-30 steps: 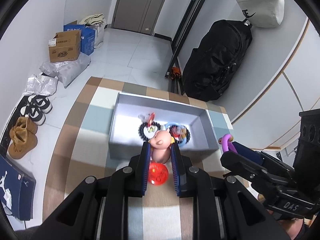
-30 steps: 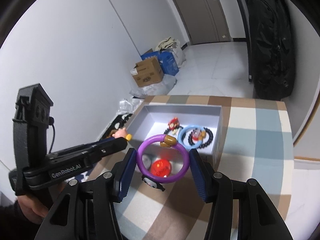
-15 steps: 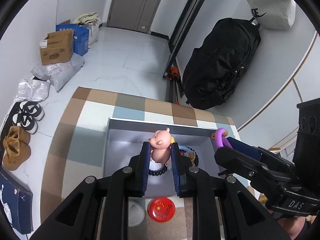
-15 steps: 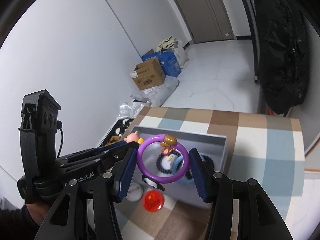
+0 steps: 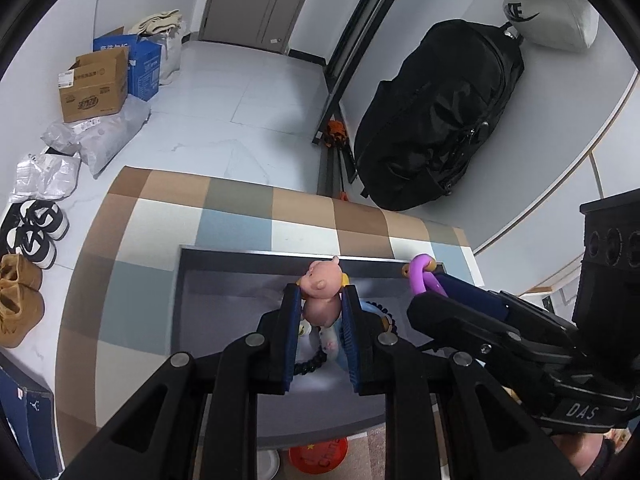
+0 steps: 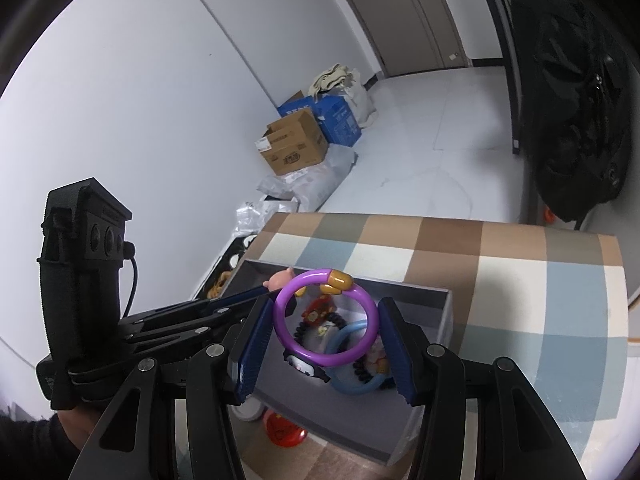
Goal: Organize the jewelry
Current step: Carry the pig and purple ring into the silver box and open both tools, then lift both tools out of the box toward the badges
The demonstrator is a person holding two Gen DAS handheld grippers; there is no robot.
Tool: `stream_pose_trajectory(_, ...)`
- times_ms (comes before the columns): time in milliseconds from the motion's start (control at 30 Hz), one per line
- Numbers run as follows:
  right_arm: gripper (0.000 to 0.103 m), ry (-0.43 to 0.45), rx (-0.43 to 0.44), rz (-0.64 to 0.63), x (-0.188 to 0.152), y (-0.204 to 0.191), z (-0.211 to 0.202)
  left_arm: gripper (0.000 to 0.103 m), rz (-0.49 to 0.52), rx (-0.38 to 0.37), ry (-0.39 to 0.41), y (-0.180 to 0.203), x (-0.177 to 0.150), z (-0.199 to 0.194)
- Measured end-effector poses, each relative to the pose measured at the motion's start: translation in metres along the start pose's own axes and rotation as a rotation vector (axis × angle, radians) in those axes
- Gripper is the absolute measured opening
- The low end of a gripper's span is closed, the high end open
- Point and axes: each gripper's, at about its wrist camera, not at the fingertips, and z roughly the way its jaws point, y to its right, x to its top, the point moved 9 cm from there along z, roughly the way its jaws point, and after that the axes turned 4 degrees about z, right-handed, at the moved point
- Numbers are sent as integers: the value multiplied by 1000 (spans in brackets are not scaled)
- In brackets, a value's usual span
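While both loads hang over the grey box (image 5: 184, 280), lower before letting go. Left gripper (image 5: 320, 300) pinches the pig charm (image 5: 322, 284); right gripper (image 6: 326, 328) clamps the purple bangle (image 6: 362, 354).

A brown cardboard box (image 5: 94, 84) sits on the pale tiled floor (image 5: 240, 96) against the white wall, with a blue box (image 5: 138, 58) just behind it and a cream cloth bag (image 5: 164, 26) beyond that. Grey plastic parcels (image 5: 108, 136) lie in front of the cardboard box. Nearer, black-and-white sneakers (image 5: 36, 228) and tan boots (image 5: 18, 296) line the wall. A large black bag (image 5: 436, 120) leans against the opposite wall under a white bag (image 5: 548, 12). A grey door (image 5: 256, 0) closes the far end.
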Motion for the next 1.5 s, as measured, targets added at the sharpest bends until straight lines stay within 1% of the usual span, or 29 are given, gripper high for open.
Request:
stream_pose_trajectory(167, 52, 3, -1, 19, 3, 7, 1, 15, -7, 2, -2, -1, 2, 4)
stream_pose_trajectory(300, 54, 8, -1, 42, 5, 13, 0, 15, -22, -18, 3, 1, 3, 4)
stream_pose_trajectory(400, 54, 9, 12, 59, 6, 14, -2, 16, 1, -22, 8, 6, 4, 2)
stream_pose_trajectory(433, 55, 10, 12, 57, 6, 14, -3, 20, 9, -21, 5, 8, 4, 2)
stream_pose_trajectory(467, 55, 12, 12, 54, 6, 13, -4, 26, 12, -15, 2, 9, 3, 2)
stream_pose_trajectory(500, 55, 17, 18, 49, 6, 11, -6, 30, 13, -10, 2, 8, 3, 1)
stream_pose_trajectory(567, 64, 26, 28, 47, 6, 9, -9, 44, 3, -7, 18, 7, 2, -1)
stream_pose_trajectory(600, 71, 32, 31, 47, 6, 9, -10, 46, -8, -3, 24, 6, 2, -2)
stream_pose_trajectory(633, 73, 36, 32, 45, 6, 8, -12, 49, -18, -6, 28, 5, 2, -3)
stream_pose_trajectory(767, 74, 46, 24, 53, 5, 9, -17, 49, -37, -1, 42, 3, 4, -6)
stream_pose_trajectory(933, 82, 50, 8, 70, 2, 13, -21, 50, -25, 33, 51, 3, 2, -11)
stream_pose_trajectory(1033, 82, 54, 2, 75, -1, 14, -26, 51, -15, 53, 61, 4, 0, -16)
stream_pose_trajectory(1100, 82, 55, -3, 76, -3, 13, -29, 55, -13, 62, 67, 3, -1, -20)
stream_pose_trajectory(1167, 85, 58, -16, 72, -5, 11, -32, 64, -18, 69, 87, 3, -2, -27)
stream_pose_trajectory(1233, 92, 68, -20, 65, -6, 8, -37, 66, -16, 81, 102, 2, -4, -33)
stream_pose_trajectory(1300, 94, 78, -23, 49, -7, 3, -41, 67, -10, 98, 118, 1, -5, -39)
stream_pose_trajectory(1333, 95, 80, -24, 41, -8, 1, -43, 68, -10, 119, 128, -1, -6, -43)
stream_pose_trajectory(1367, 95, 83, -28, 29, -9, -1, -45, 74, -13, 141, 131, -4, -8, -45)
stream_pose_trajectory(1400, 97, 90, -31, 17, -10, -4, -48, 78, -17, 169, 133, -7, -10, -48)
stream_pose_trajectory(1433, 100, 100, -39, 7, -11, -5, -50, 80, -19, 181, 141, -9, -11, -51)
stream_pose_trajectory(1500, 103, 111, -56, -10, -14, -8, -53, 81, -21, 204, 152, -13, -14, -56)
